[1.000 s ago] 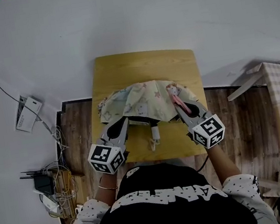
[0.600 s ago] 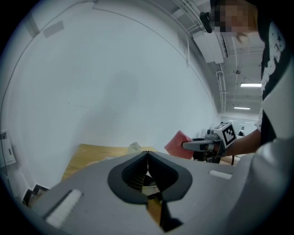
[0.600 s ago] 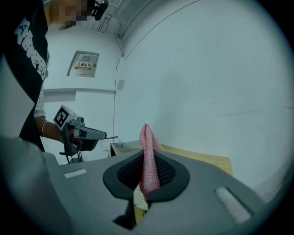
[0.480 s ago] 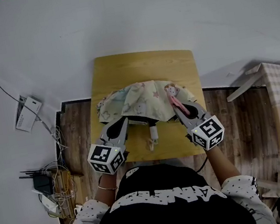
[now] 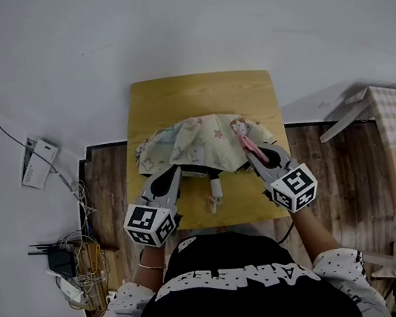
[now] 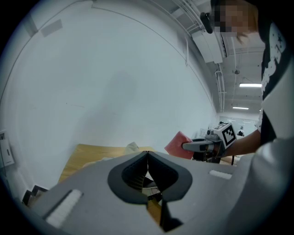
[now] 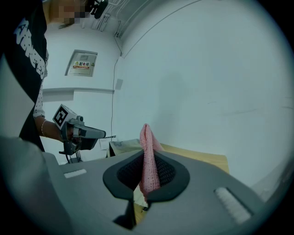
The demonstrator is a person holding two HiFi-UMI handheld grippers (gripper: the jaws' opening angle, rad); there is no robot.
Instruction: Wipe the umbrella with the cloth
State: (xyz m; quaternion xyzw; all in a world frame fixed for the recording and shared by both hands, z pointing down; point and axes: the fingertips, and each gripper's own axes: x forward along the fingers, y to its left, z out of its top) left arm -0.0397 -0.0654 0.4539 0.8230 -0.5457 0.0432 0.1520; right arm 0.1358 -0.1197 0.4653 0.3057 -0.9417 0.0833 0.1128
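Both hands sit close in front of the body, with the grippers angled forward, slightly down and towards each other. The right gripper (image 7: 148, 161) is clamped on a pink knit cloth (image 7: 147, 146), which stands up past its jaws at the right edge of the patterned umbrella (image 5: 195, 141). The left gripper (image 6: 147, 155) has its jaws pressed together, the tips at the umbrella's near left edge. The umbrella lies just ahead of both grippers on the wooden table (image 5: 202, 93).

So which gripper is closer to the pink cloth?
Right. The right gripper is shut on the pink cloth, at the umbrella's right side. The left gripper, shut and empty, sits at the umbrella's opposite side, apart from the cloth.
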